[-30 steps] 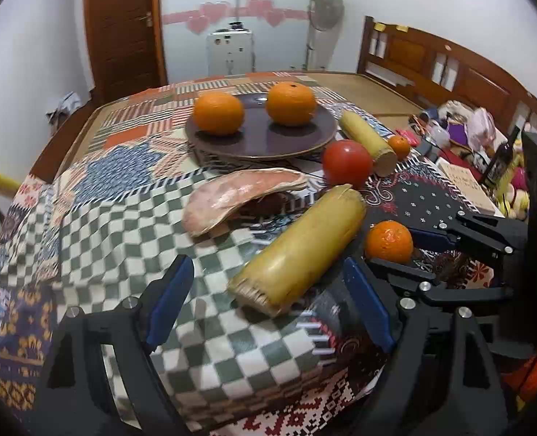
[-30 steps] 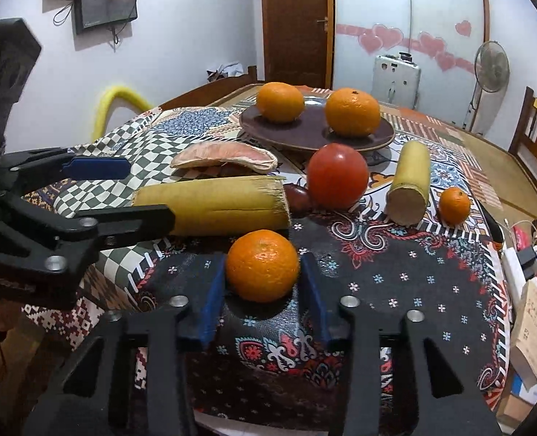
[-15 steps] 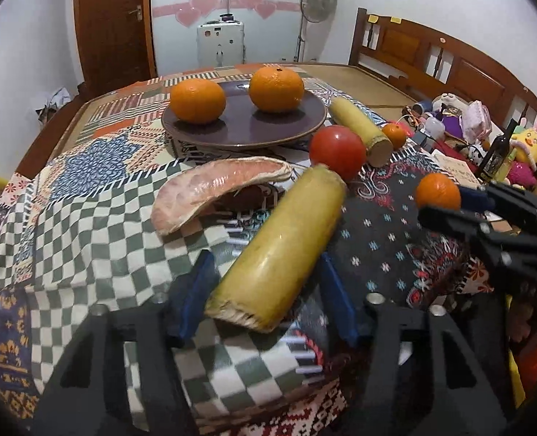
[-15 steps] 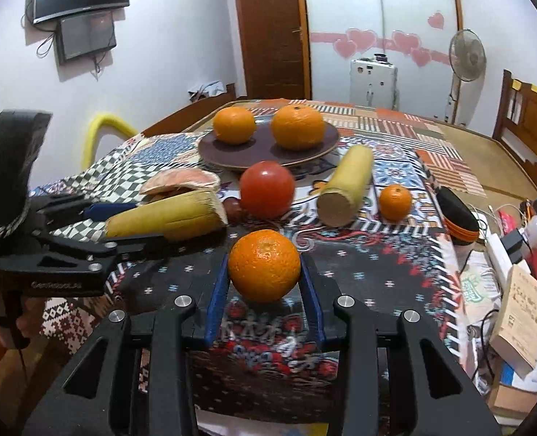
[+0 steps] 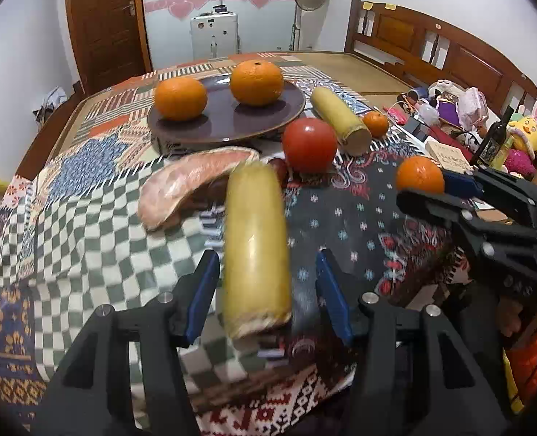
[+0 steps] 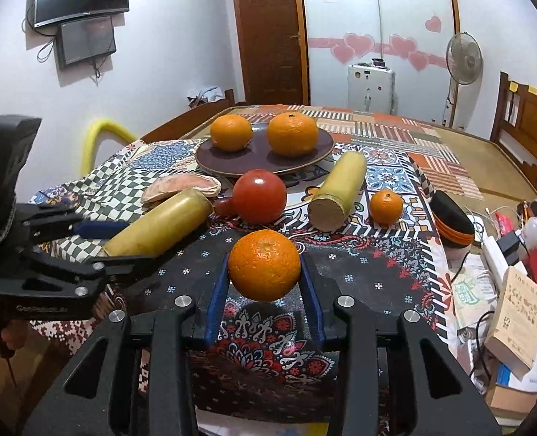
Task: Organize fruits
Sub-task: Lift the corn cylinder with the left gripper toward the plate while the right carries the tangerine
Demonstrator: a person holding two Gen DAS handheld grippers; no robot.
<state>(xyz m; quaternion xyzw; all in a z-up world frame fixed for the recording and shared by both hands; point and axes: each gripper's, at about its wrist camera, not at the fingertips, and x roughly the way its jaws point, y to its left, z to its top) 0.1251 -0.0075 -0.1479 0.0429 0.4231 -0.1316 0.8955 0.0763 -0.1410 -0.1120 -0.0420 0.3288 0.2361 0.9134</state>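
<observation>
Right gripper [image 6: 264, 283] is clamped on an orange [image 6: 264, 264], blue pads touching both sides, and it looks lifted off the cloth since there's a shadow under it. Left gripper [image 5: 266, 287] has its pads spread around the near end of a yellow sugarcane-looking stalk [image 5: 255, 247]; I see gaps on both sides, so it looks not clenched yet, though that frame is blurry and I can't be sure about contact. In the left wrist view the stalk's long axis runs nearly 6 to 12, cut fibrous end at 6 toward the camera, far end pointing at the pink peel [image 5: 192, 185] and the dark plate [image 5: 228, 123] beyond. The plate sits at 12 with two oranges on it, a tomato [image 5: 309, 144] at about 1, and a second stalk [image 5: 341, 121] lying diagonally past it. My guess for doing this well: carry the orange toward 12 high enough to clear the tomato, and set it in the bare front part of the plate so it doesn't knock the other two. For the stalk I'd grab a bit further up than the very end, since it's long and would probably droop or twist in the pads.
</observation>
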